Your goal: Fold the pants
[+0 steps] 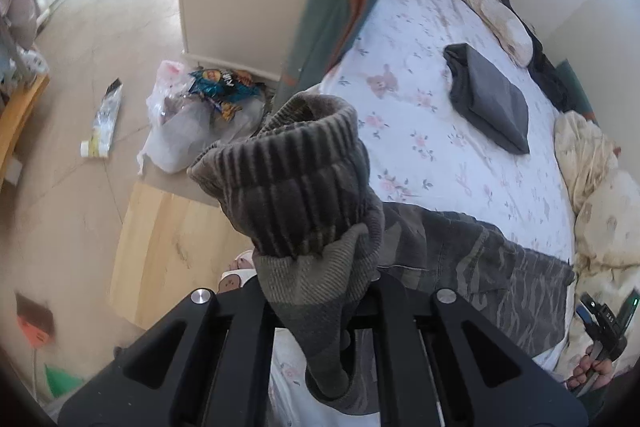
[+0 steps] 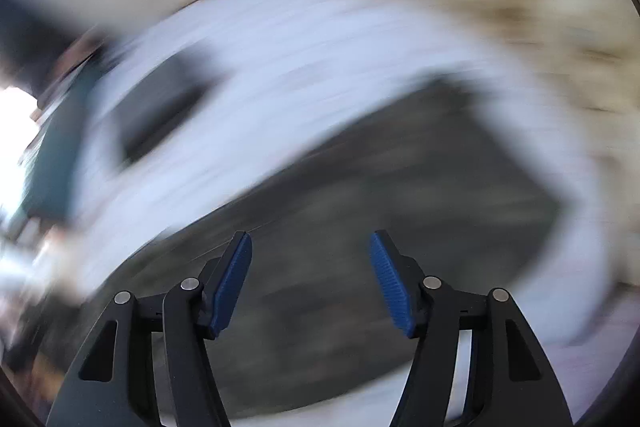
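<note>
The camouflage pants (image 1: 480, 263) lie across the near edge of the floral bed sheet (image 1: 420, 115). My left gripper (image 1: 320, 279) is shut on their ribbed cuffs (image 1: 296, 179), which bunch up over the fingertips and hide them. My right gripper (image 2: 310, 267) is open and empty, blue pads (image 2: 232, 283) wide apart, above the dark pants (image 2: 380, 195). The right wrist view is heavily motion-blurred. The right gripper also shows in a hand at the lower right of the left wrist view (image 1: 604, 327).
A folded grey garment (image 1: 488, 99) lies mid-bed. A cream quilt (image 1: 600, 195) is bunched along the right. A green-orange jacket (image 1: 340, 11) hangs at the bed's end. A cabinet (image 1: 240, 7), a plastic bag (image 1: 192, 123) and a wooden board (image 1: 168, 247) are on the floor at left.
</note>
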{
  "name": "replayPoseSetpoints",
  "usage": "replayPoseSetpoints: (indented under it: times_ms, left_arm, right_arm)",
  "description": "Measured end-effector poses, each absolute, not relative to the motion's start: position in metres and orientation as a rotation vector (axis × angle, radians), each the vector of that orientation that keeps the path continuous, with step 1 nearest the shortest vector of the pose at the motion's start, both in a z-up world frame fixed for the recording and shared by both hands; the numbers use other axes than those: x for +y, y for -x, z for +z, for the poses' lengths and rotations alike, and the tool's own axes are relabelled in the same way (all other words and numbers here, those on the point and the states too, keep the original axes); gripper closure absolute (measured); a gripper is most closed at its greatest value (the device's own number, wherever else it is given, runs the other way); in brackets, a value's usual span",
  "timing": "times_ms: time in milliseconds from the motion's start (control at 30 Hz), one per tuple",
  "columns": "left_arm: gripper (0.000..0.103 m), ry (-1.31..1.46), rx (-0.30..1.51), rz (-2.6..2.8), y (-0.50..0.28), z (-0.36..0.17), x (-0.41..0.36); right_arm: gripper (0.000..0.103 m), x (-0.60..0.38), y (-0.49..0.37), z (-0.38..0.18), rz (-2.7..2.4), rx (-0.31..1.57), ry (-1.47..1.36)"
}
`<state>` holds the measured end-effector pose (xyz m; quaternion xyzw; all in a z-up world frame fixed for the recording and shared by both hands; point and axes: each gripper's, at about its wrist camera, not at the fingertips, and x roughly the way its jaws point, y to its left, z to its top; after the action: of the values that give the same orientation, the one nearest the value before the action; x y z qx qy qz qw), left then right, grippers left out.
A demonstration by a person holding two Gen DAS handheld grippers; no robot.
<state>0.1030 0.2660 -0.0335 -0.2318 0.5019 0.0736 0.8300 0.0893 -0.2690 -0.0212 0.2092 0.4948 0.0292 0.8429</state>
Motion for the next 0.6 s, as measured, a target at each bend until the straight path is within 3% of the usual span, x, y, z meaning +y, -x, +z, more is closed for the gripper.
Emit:
replayPoseSetpoints:
  times_ms: [100, 167, 200, 300, 467, 600]
  left_arm:
    - [0.098, 0.469, 1.058, 0.142, -0.102, -0.032, 0.261]
    - [0.098, 0.457, 1.048, 0.127, -0.101, -0.029, 0.258]
    - [0.098, 0.456, 1.039, 0.12, -0.099, -0.028, 0.257]
    - [0.098, 0.417, 1.022, 0.107, -0.098, -0.024, 0.251]
    - [0.098, 0.403, 1.102, 0.025, -0.104, -0.038, 0.234]
    - [0.098, 0.343, 1.082, 0.012, -0.106, -0.032, 0.222]
  right_arm:
    - [0.042, -0.161, -0.102, -0.051, 0.31, 1.138, -0.441]
    - [0.065, -0.087, -0.108, -0.077, 0.496, 1.216, -0.42]
    - [0.081, -0.054, -0.108, -0.086, 0.556, 1.249, -0.386]
    - [0.089, 0.016, -0.096, -0.119, 0.691, 1.325, -0.332]
    - [0.089, 0.056, -0.084, -0.177, 0.639, 1.428, -0.275]
    - [0.091, 0.038, -0.088, -0.166, 0.651, 1.442, -0.304]
